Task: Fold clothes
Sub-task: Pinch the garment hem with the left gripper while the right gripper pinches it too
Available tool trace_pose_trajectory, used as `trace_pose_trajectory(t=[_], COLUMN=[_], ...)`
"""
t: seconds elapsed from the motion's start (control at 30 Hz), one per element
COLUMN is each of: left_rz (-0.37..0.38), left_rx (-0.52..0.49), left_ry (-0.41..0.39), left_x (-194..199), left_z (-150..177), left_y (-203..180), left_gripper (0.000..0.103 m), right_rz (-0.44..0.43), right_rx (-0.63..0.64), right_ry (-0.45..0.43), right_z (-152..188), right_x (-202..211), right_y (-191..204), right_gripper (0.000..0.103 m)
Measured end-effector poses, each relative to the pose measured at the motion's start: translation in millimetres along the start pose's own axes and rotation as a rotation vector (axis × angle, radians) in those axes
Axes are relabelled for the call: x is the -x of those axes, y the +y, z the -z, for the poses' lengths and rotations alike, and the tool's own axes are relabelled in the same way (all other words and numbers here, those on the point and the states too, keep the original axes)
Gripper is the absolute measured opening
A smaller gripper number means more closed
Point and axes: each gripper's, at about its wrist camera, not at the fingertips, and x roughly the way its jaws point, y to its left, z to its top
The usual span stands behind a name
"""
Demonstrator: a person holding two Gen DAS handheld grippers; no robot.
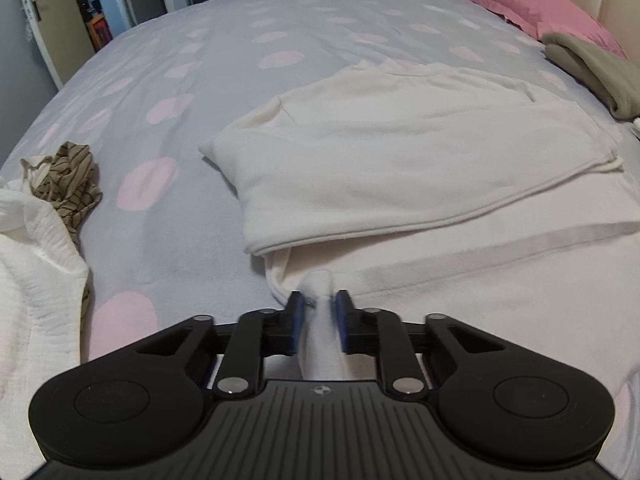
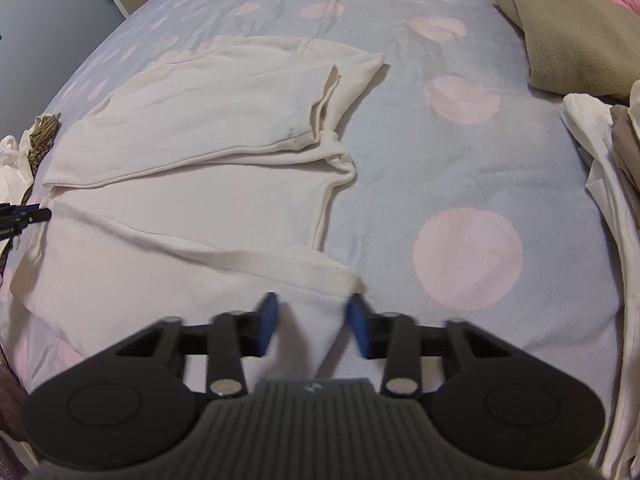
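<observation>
Cream knit sweater [image 2: 192,184] stretches away from both my grippers, left gripper [image 1: 319,312] pinching its near hem, right gripper [image 2: 312,320] closing around its corner.

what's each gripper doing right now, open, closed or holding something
left gripper: closed, pinching a fold of the cream garment.
right gripper: closed on the near edge of the same garment.
</observation>
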Motion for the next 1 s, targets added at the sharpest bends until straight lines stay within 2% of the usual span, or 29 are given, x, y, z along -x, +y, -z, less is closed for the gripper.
trace_pose_trajectory(t=[0.13,0.27,0.5,0.73,0.87,1.0], left_rz=[0.009,0.009,-0.019,-0.03,-0.037,-0.036], left_rx=[0.026,0.059,0.144,0.181,0.186,0.183], left_ry=[-0.029,-0.087,-0.251,-0.413,-0.462,-0.484], left_x=[9,28,88,142,162,173], left_z=[-1,-4,-5,-17,-30,-43], left_y=[2,4,15,24,27,30], left_gripper=[0.005,0.005,0.005,0.005,0.005,0.005], right_rz=[-0.018,-0.024,-0.026,-0.036,-0.017,0.0], right_rx=[-0.024,0.004,0.004,0.035,0.088,0.133], right_ry=[-0.046,-0.099,-0.216,-0.391,-0.478,-0.523], right_z=[-4,-11,-12,-17,-28,-43], right_x=[10,28,68,117,140,155], right_y=[-3,7,16,30,41,48], right_gripper=[0.008,0.008,0.007,0.007,0.007,0.007])
